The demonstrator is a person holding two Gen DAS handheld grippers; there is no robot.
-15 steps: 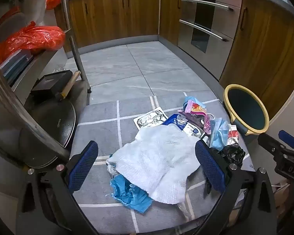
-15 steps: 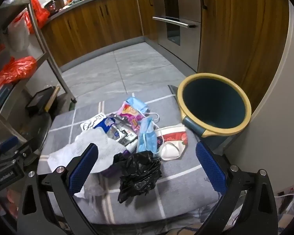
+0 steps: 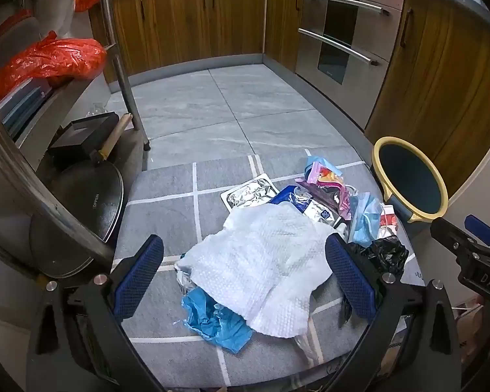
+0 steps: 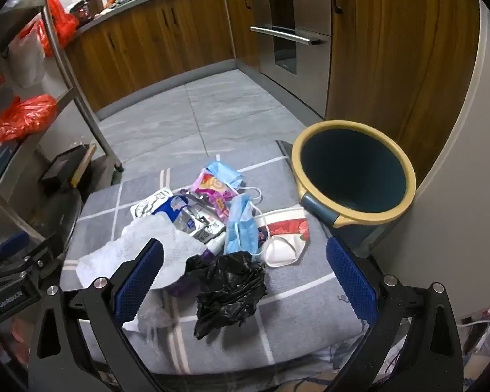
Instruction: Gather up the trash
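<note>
trash pile mid-mat, bin beside (edge)

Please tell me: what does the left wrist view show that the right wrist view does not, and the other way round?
Only the left wrist view shows the blue crumpled piece under the white paper towel. Only the right wrist view shows the white and red mask clearly. Both show the black bag, the yellow-rimmed bin and the grey checked mat. Both grippers stand open, holding nothing.

Left gripper, right gripper, black frames, blue textured pads, silver screws
</note>
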